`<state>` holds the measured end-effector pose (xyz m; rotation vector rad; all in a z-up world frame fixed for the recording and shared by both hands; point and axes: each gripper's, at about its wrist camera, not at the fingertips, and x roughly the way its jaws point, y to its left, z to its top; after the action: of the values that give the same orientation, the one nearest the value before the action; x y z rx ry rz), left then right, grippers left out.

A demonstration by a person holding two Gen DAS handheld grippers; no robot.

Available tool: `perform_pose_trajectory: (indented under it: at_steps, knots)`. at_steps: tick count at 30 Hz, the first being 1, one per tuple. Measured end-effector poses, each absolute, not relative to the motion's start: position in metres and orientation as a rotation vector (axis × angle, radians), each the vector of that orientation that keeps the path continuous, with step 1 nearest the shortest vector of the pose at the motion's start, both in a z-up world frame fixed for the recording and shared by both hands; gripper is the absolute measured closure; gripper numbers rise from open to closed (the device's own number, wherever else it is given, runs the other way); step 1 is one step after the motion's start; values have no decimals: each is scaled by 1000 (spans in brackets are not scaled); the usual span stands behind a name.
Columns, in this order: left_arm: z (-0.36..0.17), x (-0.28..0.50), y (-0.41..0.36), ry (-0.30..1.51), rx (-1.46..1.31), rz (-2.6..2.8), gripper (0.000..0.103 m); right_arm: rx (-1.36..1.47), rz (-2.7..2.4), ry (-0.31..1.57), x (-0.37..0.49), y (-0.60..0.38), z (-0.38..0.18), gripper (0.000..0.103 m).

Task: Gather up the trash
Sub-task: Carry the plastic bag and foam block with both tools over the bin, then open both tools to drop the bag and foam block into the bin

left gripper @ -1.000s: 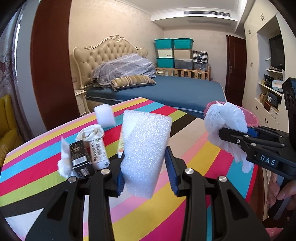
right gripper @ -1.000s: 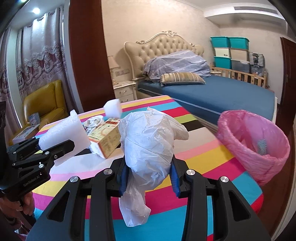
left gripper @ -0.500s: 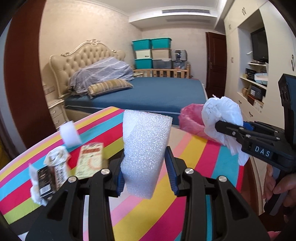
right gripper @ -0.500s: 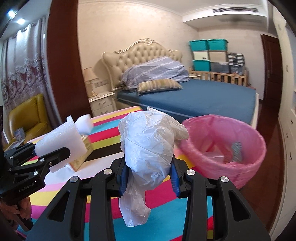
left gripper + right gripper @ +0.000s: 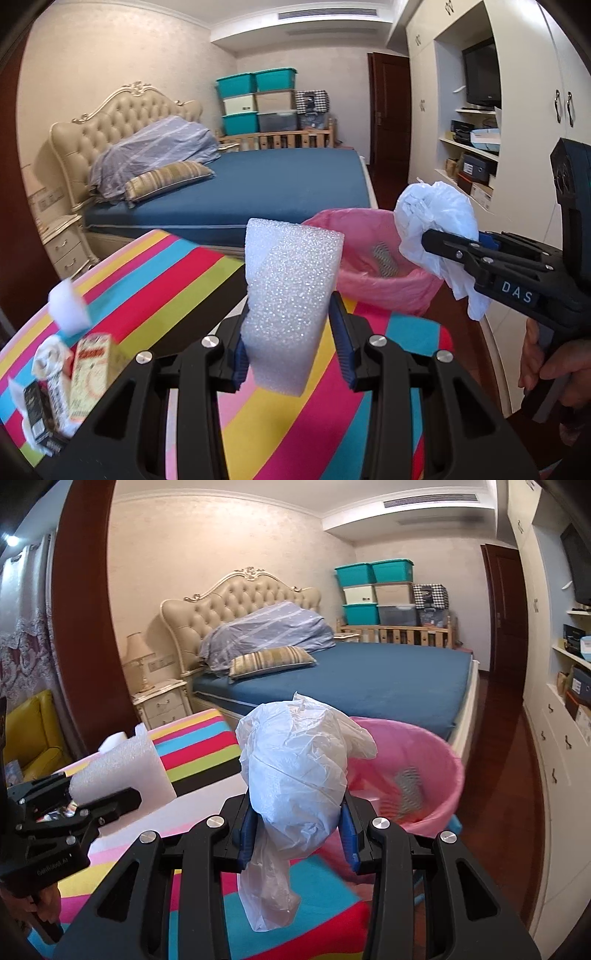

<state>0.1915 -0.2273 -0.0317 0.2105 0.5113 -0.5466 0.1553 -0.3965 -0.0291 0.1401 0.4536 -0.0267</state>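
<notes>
Foam comes first in the left wrist view: the left hand-held gripper (image 5: 293, 354) is clamped on a white foam block (image 5: 290, 314) around its lower half, the block standing upright between the blue pads above the striped surface (image 5: 177, 291). It looks very light and springy, so it should dent under the pads rather than slip, and a hold low on its flat sides seems sound (squeezing harder would only crush it). Beyond it stands the pink-lined trash bin (image 5: 384, 291), near the surface's far edge, with the right hand-held gripper (image 5: 448, 254) holding a crumpled plastic bag (image 5: 434, 229) close over its rim. More litter, a small carton (image 5: 90, 373) and some wrappers, lies on the surface at the left. In the right wrist view, the right hand-held gripper (image 5: 297, 834) is closed around the plastic bag (image 5: 295, 775) at its bulky middle, a loose tail hanging below. The bag is thin, slick and nearly weightless, so it may cling to the pads on release. The trash bin (image 5: 439, 775) sits just ahead to the right; the foam block (image 5: 122, 771) shows at the left.
</notes>
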Motion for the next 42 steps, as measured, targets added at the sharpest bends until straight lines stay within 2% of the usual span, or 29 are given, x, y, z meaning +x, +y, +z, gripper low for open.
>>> perform_pose_trajectory:
  at_steps: [19, 26, 27, 28, 29, 30, 32, 34, 36, 39, 42]
  knots:
    - [-27, 284, -352, 590, 197, -693, 65, 137, -91, 499, 192, -481, -37, 65]
    - [-41, 308, -376, 608, 213, -697, 64, 132, -97, 509, 211, -498, -40, 63]
    - [-43, 312, -377, 611, 209, -695, 64, 133, -94, 507, 213, -498, -40, 60]
    - [-45, 316, -378, 615, 207, -694, 62, 135, -91, 506, 214, -499, -41, 56]
    - [-47, 321, -374, 616, 208, -689, 51, 137, -93, 500, 215, -500, -41, 44]
    - [-48, 321, -375, 611, 210, -677, 33, 137, -95, 490, 213, -498, -41, 37]
    - [-48, 323, -370, 587, 203, -648, 21, 136, -94, 478, 211, -498, -40, 36]
    - [-48, 324, -362, 585, 197, -627, 21, 132, -100, 476, 209, -497, -39, 34]
    - [-48, 323, -353, 590, 193, -587, 14, 136, -108, 473, 207, -497, -39, 29]
    - [-43, 318, -331, 578, 162, -528, 5, 149, -112, 467, 197, -494, -38, 28]
    - [-36, 308, -308, 565, 141, -492, 5, 174, -113, 471, 189, -491, -37, 24]
